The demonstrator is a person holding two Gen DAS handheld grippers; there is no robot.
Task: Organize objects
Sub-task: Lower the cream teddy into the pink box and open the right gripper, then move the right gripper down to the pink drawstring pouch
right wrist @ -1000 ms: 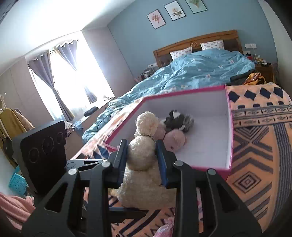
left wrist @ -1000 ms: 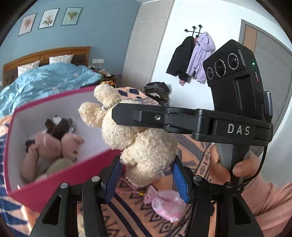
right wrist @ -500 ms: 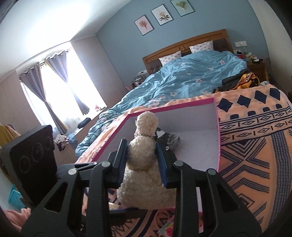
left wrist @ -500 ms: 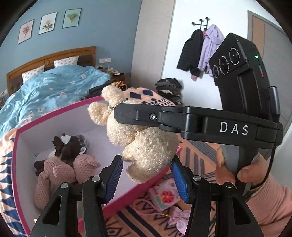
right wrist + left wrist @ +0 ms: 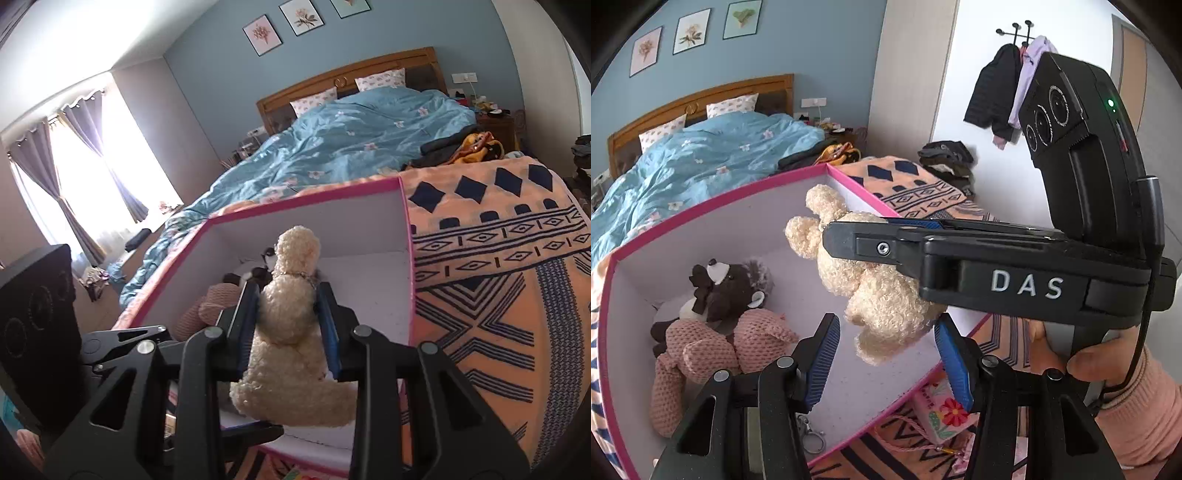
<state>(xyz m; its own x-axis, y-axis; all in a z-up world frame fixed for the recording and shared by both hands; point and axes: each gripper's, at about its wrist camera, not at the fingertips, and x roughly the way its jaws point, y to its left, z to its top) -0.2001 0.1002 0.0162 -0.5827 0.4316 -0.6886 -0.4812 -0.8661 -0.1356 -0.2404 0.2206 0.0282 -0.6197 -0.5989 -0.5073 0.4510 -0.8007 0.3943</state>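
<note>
My right gripper [image 5: 288,317] pinches the cream bear [image 5: 291,332] over the pink box [image 5: 713,206]; my left fingers [image 5: 822,362] are spread.

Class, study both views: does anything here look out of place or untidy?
Yes. A floral pouch and its pink cord lie on the patterned blanket outside the pink box, while the other soft toys sit inside. The cream plush hangs over the box, unplaced.

Blue floral duvet [image 5: 369,147] on wooden-headboard bed [image 5: 347,74], three framed botanical prints [image 5: 687,31] on blue wall, jackets [image 5: 1008,88] on wall hooks, curtained bright window [image 5: 85,177], folded clothes pile [image 5: 945,157]
</note>
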